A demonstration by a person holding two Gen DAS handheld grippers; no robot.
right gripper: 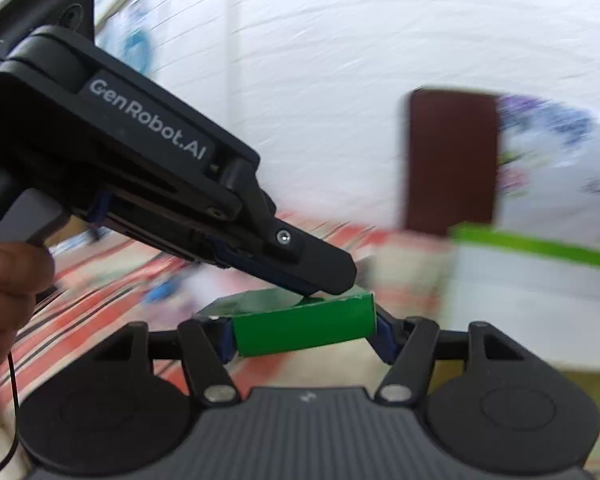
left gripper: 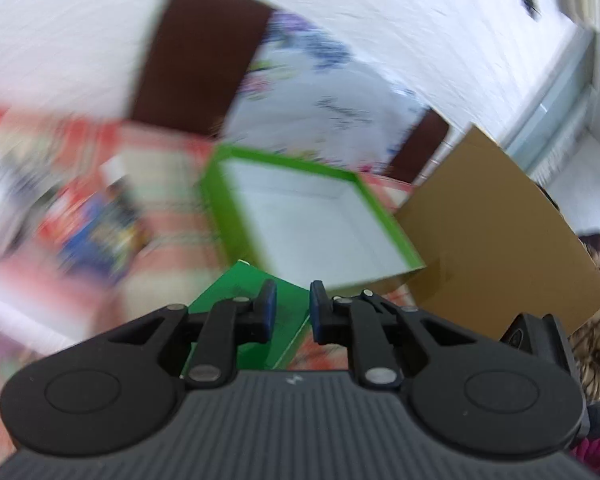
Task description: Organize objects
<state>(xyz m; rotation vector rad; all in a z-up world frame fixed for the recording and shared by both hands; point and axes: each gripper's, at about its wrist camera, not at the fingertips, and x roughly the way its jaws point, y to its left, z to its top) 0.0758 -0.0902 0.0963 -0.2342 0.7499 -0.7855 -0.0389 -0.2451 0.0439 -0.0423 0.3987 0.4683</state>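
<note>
Green carton point(right gripper: 304, 330) sits clamped betw. right gripper point(right gripper: 305, 336) pads, held above striped red cloth point(right gripper: 100, 280). Left gripper point(right gripper: 328, 276) tips rest at carton's top edge; in left wrist view its fingers point(left gripper: 267, 308) stand a narrow gap apart w/ nothing betw. them, carton point(left gripper: 240, 292) just below. Open green-rimmed box point(left gripper: 312, 216), white inside, lies just beyond. Brown cardboard point(left gripper: 496, 240) beside it on the right. Bkgd heavily blurred.

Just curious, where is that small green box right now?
The small green box is clamped between the right tongs, under the left tongs' tips, near the open green-rimmed tray.
</note>
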